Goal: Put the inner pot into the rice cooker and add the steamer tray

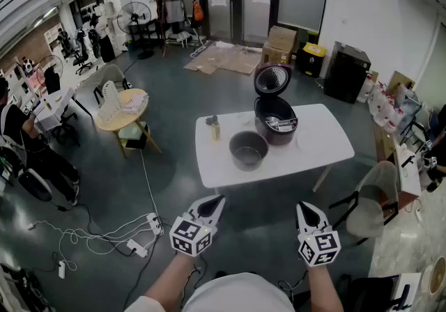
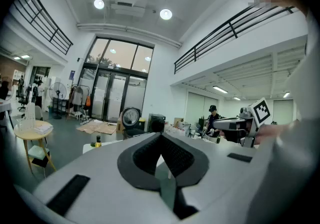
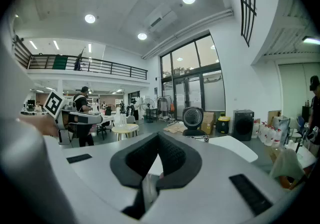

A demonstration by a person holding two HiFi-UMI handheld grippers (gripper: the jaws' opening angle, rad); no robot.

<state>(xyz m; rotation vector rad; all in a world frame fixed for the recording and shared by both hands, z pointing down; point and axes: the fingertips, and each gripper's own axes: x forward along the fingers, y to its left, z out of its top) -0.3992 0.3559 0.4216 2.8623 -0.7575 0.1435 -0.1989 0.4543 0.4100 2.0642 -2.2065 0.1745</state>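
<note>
The dark inner pot (image 1: 249,149) stands upright and empty on a white table (image 1: 327,140), just in front of the rice cooker (image 1: 275,119) and not yet inside it. The cooker's lid (image 1: 272,79) is raised at the back. Something pale lies in the cooker's mouth. It may be the steamer tray, but it is too small in the head view to be sure. A small bottle (image 1: 215,128) stands near the table's left end, apart from the pot.

The person stands well back from the table, holding the left gripper (image 1: 212,205) and the right gripper (image 1: 304,207) out in front of the body. Both are clenched on nothing, their jaws pressed together with no object between them.

The step in hand looks like the approach, with no part of the task done yet. To do it well, the person should likely walk up square to the table and part the jaws before reaching the pot, not at its rim. Pinching the pot's wall on opposite sides with both grippers should keep it level. If the pale object is the tray, it would have to come out first. The pot can then be lifted clear of the cooker's edge and lowered straight down, keeping away from the bottle.
</note>
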